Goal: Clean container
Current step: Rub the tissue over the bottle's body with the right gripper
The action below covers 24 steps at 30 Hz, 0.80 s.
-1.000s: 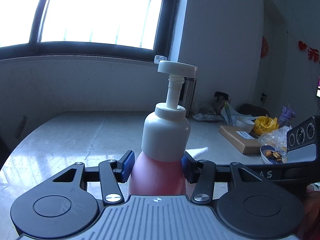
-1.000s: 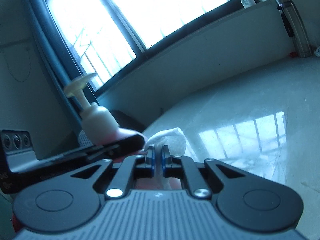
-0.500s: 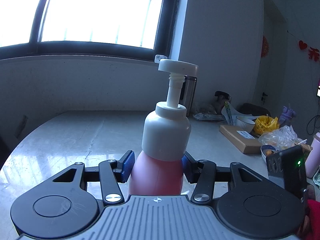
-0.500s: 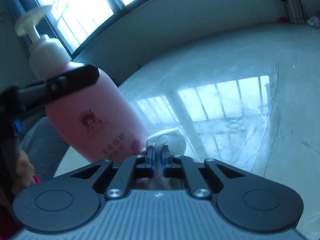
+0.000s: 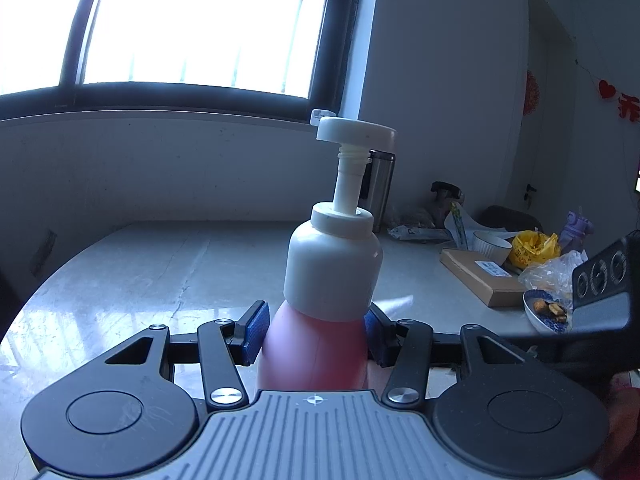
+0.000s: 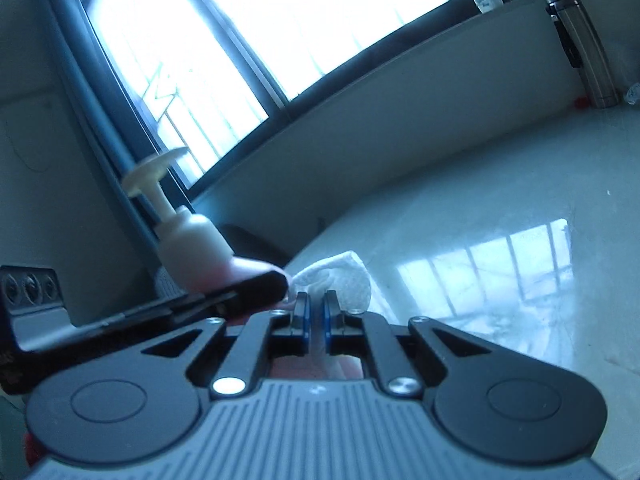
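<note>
My left claw (image 5: 314,334) grips the pink pump bottle (image 5: 320,344) upright above the table (image 5: 160,272). My right claw (image 6: 316,316), pinching the white wipe (image 6: 340,280), sits just right of the bottle, so the wipe goes leftward.

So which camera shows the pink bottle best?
The left wrist view: the bottle stands upright and sharp, centred between the left gripper's pads. The right wrist view shows only its blurred white top, tilted at the left.
</note>
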{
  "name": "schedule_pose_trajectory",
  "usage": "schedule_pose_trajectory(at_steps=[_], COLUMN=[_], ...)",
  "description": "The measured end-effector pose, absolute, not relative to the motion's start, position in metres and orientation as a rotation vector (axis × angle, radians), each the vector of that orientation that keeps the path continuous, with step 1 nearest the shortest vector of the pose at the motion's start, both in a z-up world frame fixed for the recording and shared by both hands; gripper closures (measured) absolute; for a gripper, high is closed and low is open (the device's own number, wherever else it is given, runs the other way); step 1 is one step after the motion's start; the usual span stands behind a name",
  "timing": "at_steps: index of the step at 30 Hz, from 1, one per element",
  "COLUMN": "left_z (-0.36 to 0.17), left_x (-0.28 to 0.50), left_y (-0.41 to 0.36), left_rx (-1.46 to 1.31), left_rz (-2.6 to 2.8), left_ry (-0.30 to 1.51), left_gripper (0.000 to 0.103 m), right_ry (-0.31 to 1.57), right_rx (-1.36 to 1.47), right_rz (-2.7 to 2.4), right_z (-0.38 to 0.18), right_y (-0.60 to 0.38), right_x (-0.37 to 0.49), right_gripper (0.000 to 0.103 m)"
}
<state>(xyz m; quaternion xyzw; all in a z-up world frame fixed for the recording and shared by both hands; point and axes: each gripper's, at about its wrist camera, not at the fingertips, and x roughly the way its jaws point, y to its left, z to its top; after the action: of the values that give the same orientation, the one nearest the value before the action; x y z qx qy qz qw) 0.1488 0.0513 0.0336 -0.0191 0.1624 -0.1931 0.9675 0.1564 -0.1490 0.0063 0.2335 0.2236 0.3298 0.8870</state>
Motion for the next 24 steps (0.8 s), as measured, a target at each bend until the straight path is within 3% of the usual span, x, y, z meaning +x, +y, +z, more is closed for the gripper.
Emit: schedule_pose_trajectory(at_steps=[24], left_z=[0.035], left_x=[0.153], left_y=[0.052], left_rx=[-0.036], left_rz=[-0.392], left_ry=[0.329], left_gripper=[0.050], right_ry=[0.713], right_rx=[0.350], right_rz=[0.602], right_z=[-0.035], right_y=[-0.124], right_x=[0.176], right_gripper=[0.095])
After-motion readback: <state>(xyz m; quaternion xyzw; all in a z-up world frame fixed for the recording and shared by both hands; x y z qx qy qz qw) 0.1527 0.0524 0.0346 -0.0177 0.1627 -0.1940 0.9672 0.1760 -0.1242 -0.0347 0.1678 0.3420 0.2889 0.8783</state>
